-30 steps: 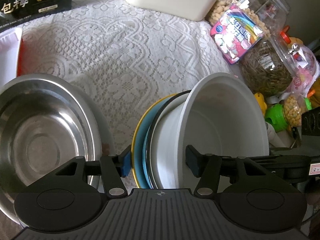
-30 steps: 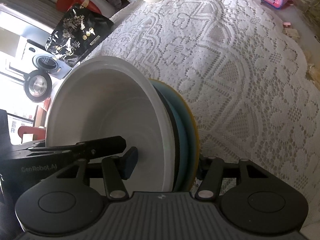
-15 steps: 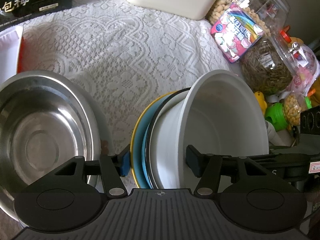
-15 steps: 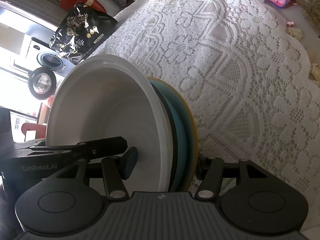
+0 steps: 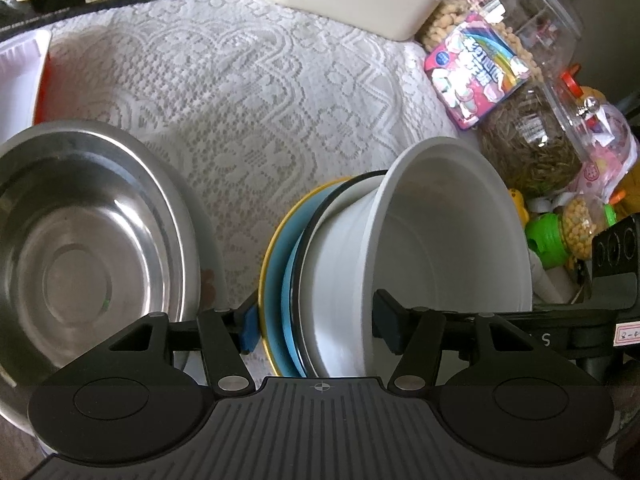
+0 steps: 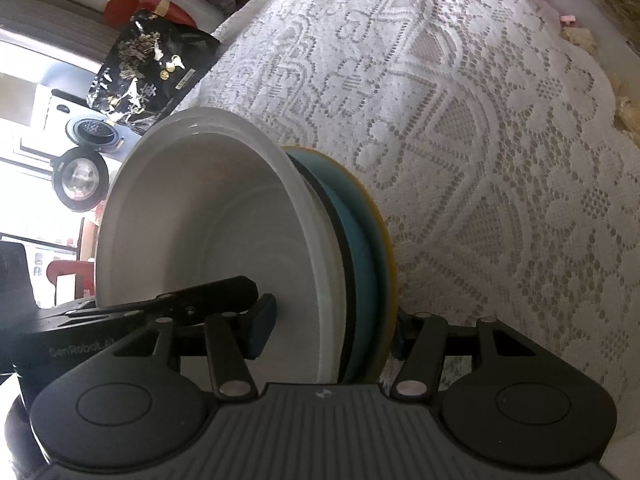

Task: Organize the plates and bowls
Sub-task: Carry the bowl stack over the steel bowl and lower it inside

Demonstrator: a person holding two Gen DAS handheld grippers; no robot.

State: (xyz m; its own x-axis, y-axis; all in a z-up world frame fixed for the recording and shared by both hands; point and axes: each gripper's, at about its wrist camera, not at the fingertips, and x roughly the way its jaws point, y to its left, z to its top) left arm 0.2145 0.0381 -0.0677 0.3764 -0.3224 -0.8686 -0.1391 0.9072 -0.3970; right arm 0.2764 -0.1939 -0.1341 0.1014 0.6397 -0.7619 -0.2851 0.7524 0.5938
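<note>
right gripper [image 6: 326, 330]: jaws clamp a stack tipped on edge, one pad inside the white bowl [image 6: 208, 232], the other behind the yellow plate [image 6: 388, 248]
stack: white bowl, black-rimmed plate [image 6: 348, 264], blue plate [image 6: 362, 240], yellow plate, nested
left gripper [image 6: 160, 312]: its finger reaches into the bowl
lace cloth [image 6: 460, 140]: covers the desk
black bag [image 6: 148, 68]: at the desk's far edge

I am seeing a white openwork lace tablecloth [image 5: 248, 92] lying rough and matt under everything. A round stainless-steel bowl [image 5: 80, 248] is shining, its smooth metal mirroring the light. The deep white bowl [image 5: 448, 240] is looking like smooth, faintly glossy ceramic or plastic, and so is the blue plate with a yellow rim [image 5: 276, 280] behind it. My matt black plastic left gripper [image 5: 316, 330] is showing ribbed housing; clear plastic jars [image 5: 532, 136] are gleaming.
</note>
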